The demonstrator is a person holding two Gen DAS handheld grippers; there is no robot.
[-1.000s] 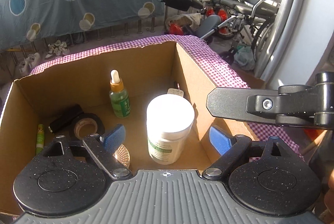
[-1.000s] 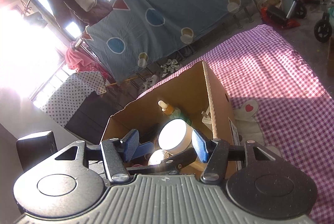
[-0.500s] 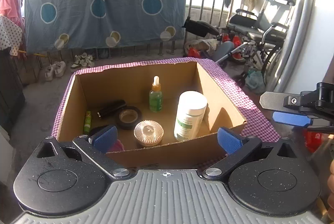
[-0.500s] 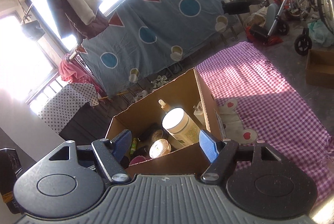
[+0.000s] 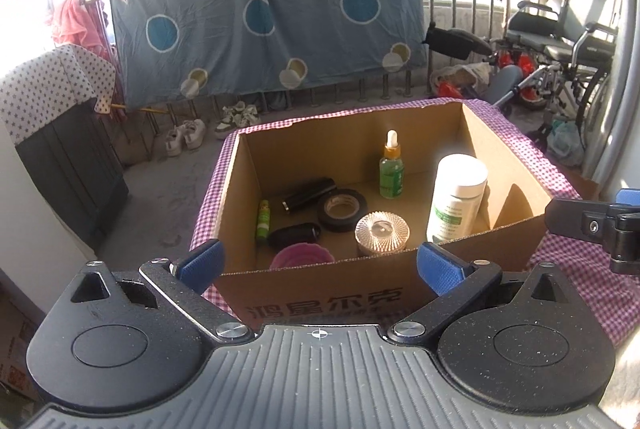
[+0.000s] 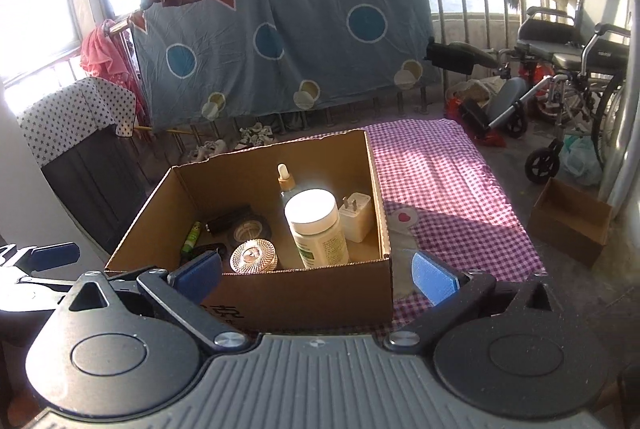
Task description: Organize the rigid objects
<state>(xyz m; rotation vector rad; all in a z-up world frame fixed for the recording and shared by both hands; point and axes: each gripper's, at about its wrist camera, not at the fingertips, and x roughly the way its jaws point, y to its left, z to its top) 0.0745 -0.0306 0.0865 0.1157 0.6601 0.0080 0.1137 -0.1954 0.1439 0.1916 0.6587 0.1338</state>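
A purple checked cloth [image 6: 440,181] fills the right-hand middle of the right wrist view. On it, frame centre, sits the cardboard box [image 5: 320,293]. Inside stand a white bottle [image 5: 456,201] and green dropper bottle [image 5: 391,173]; tape roll [image 5: 342,209] and glass jar [image 5: 382,231] lie lower. Left gripper [image 5: 318,265] and right gripper [image 6: 316,273] gape wide, holding nothing.

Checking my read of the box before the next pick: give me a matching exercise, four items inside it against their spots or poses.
Items:
1. white bottle
2. dropper bottle
3. tape roll
4. white charger plug

Places or poses:
A. lying flat mid-floor, next to the black tube
B. upright toward the far wall, orange collar
C. between the white bottle and the right wall
D. upright near the front wall, tallest thing in the cardboard box

Pairs: 1-D, 2-B, 3-A, 4-C
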